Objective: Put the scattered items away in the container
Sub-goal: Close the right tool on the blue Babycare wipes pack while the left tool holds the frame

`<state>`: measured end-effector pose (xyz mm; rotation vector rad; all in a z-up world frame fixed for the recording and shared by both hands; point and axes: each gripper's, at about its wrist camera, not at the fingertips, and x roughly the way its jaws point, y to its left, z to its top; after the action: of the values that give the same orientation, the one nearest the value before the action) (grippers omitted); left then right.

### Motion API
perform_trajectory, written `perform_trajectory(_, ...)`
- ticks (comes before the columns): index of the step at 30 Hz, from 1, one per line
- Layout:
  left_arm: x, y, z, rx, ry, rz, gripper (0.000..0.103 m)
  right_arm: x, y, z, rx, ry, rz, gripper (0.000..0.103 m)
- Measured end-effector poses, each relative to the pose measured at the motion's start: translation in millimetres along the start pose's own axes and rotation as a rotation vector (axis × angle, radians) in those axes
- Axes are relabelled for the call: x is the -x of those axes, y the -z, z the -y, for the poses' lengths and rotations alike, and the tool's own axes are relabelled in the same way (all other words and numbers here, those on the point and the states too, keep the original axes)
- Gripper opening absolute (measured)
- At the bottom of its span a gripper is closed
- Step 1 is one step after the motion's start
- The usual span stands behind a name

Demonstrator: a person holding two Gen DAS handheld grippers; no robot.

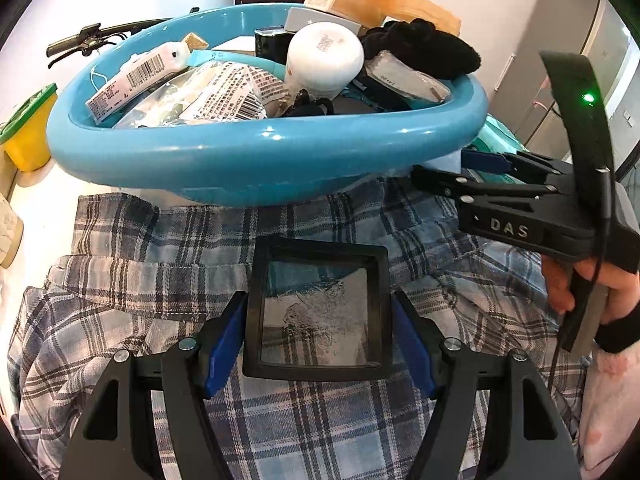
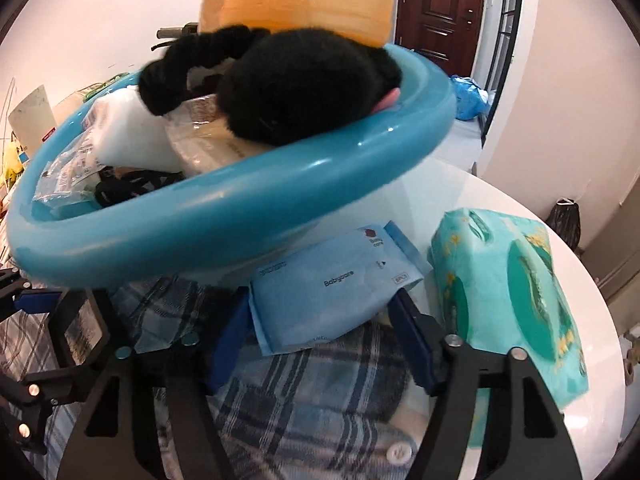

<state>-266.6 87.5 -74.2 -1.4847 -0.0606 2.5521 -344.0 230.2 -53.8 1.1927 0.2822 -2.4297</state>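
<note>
Left gripper [image 1: 318, 316] clamped square black-framed clear case [image 1: 316, 312] over plaid cloth [image 1: 160, 248]; heaped blue plastic basin [image 1: 256, 152] lay straight ahead. Right gripper [image 2: 320, 328] straddled pale-blue Babycare pouch [image 2: 332, 284], grip uncertain.

A black-framed square box [image 1: 316, 312] with a clear face sat squeezed between the left fingers [image 1: 224, 344]. A pale-blue Babycare pack [image 2: 332, 284] lay flat between the right fingers [image 2: 412, 344]. Beyond both stood the heaped blue basin [image 1: 240, 156].

Basin [image 1: 256, 160] behind frame [image 1: 316, 312], on shirt [image 1: 120, 264]
</note>
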Motion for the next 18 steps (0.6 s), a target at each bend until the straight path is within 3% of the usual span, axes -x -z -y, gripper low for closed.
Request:
perform_trajectory(14, 40, 7, 0, 0.001, 0.009, 0.054, 0.072, 53, 26, -29, -0.033, 0.01, 0.028, 0.059)
perform_trajectory(18, 56, 15, 4, -0.015, -0.001, 0.084, 0.072, 66, 37, -47, -0.073, -0.03, 0.029, 0.059)
